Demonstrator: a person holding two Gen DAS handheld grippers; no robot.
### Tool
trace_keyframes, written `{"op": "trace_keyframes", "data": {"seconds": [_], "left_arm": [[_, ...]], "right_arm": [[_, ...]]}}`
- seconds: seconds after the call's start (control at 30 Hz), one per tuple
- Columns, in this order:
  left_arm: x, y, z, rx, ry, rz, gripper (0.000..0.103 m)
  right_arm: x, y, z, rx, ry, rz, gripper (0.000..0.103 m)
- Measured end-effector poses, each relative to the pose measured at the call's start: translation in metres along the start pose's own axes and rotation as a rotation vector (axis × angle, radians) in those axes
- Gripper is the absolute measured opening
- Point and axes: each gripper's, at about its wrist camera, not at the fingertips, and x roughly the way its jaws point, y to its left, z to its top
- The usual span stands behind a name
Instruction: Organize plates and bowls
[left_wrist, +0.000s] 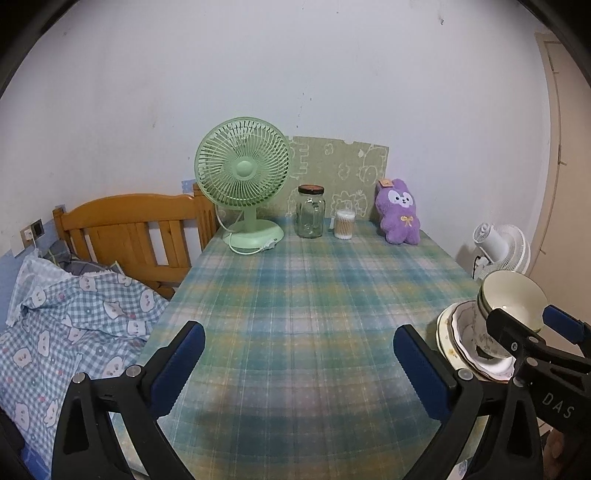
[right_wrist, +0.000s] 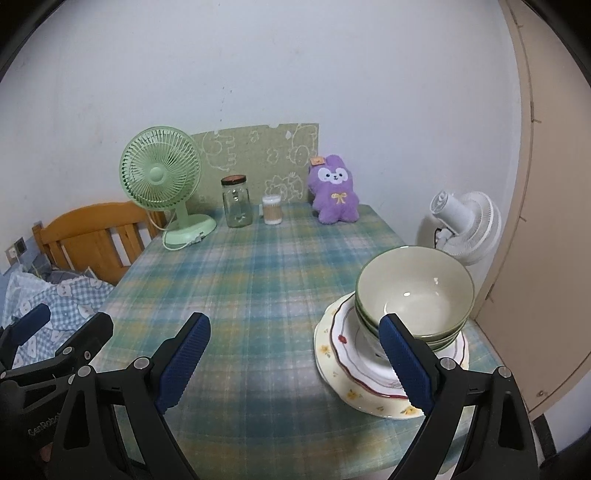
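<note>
Blue fingers (right_wrist: 406, 360) before stacked bowls (right_wrist: 415, 295)

Stacked green bowls (right_wrist: 415, 295) sit on plates (right_wrist: 345, 363) beside the right gripper (right_wrist: 295, 363), fingers (right_wrist: 183, 365) spread.

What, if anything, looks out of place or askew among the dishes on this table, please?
The dishes are mixed in one pile: nested green bowls sit on the stacked plates near the table's right edge. In the left wrist view the bowls appear tilted, though fisheye distortion may exaggerate this. Nothing looks spilled or broken.
</note>
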Motion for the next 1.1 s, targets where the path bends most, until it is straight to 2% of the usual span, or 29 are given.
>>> {"op": "trace_keyframes", "data": {"seconds": [0.43,0.6,1.1], "left_arm": [[-0.0015,-0.0026,0.0058,-0.004,-0.013,0.007,0.103],[-0.0018,-0.0058,0.0062,0.013,-0.019,0.032,0.103],[-0.0004,-0.0075,0.0071,0.006,-0.007,0.028,0.103]], "right_arm": [[0.0004,-0.002,0.0067,-0.004,0.0,0.002,0.094],[0.0007,-0.0033,0.0061,-0.001,0.0,0.0,0.094],[0.0024,-0.0038,0.0036,-0.004,0.012,0.003,0.094]]}}
